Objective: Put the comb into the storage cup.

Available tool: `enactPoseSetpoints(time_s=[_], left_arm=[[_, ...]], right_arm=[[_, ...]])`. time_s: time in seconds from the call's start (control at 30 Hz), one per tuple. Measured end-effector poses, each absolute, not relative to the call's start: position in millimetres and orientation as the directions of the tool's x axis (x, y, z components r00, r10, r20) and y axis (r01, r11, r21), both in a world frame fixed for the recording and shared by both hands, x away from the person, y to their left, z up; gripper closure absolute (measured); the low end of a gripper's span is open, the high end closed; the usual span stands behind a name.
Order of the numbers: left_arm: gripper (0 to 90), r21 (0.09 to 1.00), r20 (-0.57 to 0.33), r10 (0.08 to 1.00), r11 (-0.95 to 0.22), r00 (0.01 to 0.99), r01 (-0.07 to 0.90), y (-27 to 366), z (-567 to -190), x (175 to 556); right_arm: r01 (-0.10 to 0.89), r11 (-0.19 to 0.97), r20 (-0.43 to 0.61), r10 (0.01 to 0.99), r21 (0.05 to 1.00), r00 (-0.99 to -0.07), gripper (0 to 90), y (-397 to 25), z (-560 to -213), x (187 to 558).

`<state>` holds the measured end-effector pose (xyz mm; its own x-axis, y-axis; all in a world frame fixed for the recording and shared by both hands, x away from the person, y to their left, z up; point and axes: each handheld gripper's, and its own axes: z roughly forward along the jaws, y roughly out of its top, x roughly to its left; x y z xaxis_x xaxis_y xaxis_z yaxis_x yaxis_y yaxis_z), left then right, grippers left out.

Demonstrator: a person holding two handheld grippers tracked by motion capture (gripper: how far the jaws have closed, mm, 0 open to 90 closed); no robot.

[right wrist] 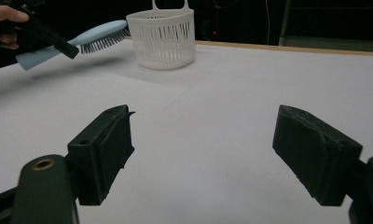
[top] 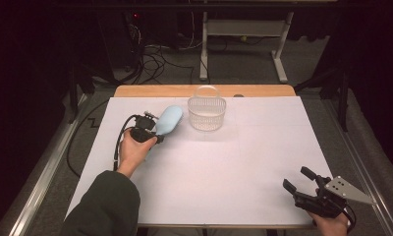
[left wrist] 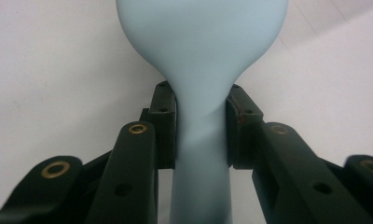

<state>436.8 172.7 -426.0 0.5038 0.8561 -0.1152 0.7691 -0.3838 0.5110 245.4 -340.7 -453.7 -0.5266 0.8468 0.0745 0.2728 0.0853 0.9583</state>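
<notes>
A pale blue hairbrush (top: 168,119) is held off the table at the back left, bristles down, its head close to a white slotted basket (top: 207,112). My left gripper (top: 153,132) is shut on the brush's narrow handle (left wrist: 201,140), pads pressing both sides. In the right gripper view the hairbrush (right wrist: 89,39) hangs tilted next to the basket (right wrist: 165,37). My right gripper (top: 298,179) rests near the table's front right corner, jaws wide open with nothing between them (right wrist: 201,149).
A white sheet (top: 224,162) covers the wooden table. The basket has a thin loop handle (top: 207,90). Beyond the table's far edge are desk legs (top: 279,54) and cables on the floor (top: 157,59).
</notes>
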Motion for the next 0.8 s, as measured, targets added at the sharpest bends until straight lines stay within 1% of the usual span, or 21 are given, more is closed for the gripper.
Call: enactPoseSetpoints(time_s=[0.8], left_arm=[[69.3, 0.538, -0.147, 0.836, -0.381, 0.529, 0.752, 186.9, -425.8, 415.3]], right_arm=[[0.275, 0.089, 0.074, 0.845, 0.957, -0.529, 20.7, -339.7, -454.0, 246.0]])
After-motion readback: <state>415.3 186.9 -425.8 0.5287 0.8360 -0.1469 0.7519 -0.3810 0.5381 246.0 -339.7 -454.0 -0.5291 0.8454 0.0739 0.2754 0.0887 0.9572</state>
